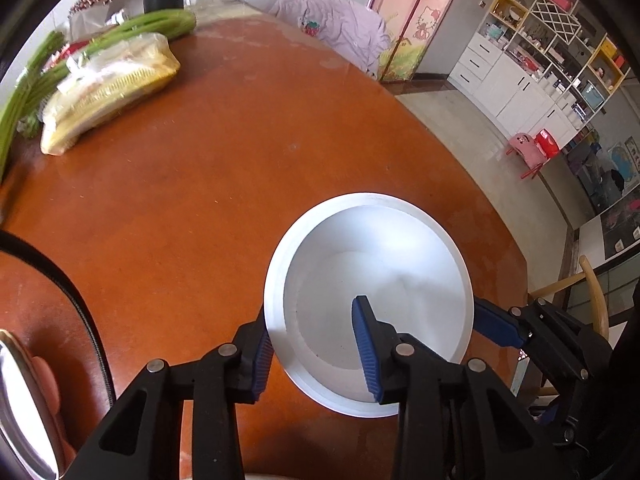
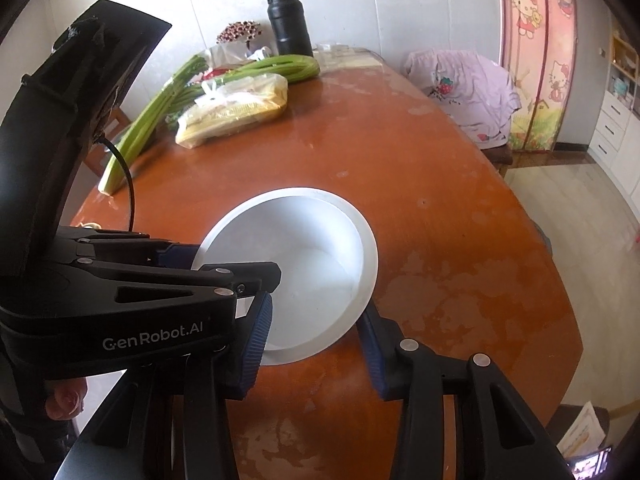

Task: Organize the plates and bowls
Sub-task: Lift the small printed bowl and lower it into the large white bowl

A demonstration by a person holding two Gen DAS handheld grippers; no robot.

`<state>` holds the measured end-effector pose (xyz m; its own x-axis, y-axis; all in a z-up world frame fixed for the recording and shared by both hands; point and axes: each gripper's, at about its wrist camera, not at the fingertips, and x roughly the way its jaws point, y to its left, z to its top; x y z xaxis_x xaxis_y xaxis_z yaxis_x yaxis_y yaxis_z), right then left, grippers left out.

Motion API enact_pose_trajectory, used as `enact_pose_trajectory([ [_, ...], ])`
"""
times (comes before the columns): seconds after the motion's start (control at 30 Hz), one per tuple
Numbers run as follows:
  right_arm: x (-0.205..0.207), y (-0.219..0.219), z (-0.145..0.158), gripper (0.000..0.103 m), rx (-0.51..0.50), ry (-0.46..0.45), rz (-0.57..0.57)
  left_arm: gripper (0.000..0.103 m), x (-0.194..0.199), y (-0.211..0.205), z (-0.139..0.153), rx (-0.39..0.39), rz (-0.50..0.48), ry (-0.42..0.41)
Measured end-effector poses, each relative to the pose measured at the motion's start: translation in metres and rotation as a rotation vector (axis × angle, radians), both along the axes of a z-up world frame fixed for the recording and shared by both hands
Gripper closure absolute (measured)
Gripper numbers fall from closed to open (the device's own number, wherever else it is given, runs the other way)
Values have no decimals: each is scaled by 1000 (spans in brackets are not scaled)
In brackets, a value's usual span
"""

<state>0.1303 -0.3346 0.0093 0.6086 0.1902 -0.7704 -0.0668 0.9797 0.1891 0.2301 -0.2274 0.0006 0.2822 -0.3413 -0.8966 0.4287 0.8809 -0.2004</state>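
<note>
A white bowl with a wide rim sits on the orange-brown table. My left gripper straddles its left wall. The outer pad touches the rim from outside, and the inner finger stands inside the bowl, apart from the wall. In the right wrist view, my right gripper spans the near right part of the bowl. One pad is over the near rim and the other is against the outside of the right rim. One of the right gripper's blue fingers shows beside the bowl in the left wrist view.
A bag of corn, green stalks, a black flask and dried flowers crowd the far left of the table. A chair draped in a lilac garment stands at the far right edge. A shiny metal dish sits at the lower left.
</note>
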Motion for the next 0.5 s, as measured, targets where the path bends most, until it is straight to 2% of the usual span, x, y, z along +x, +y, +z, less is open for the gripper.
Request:
enact_pose_trajectory([
  [0.5, -48, 44, 49, 58, -26, -125, 91, 65, -55, 51, 54, -54, 83, -126],
])
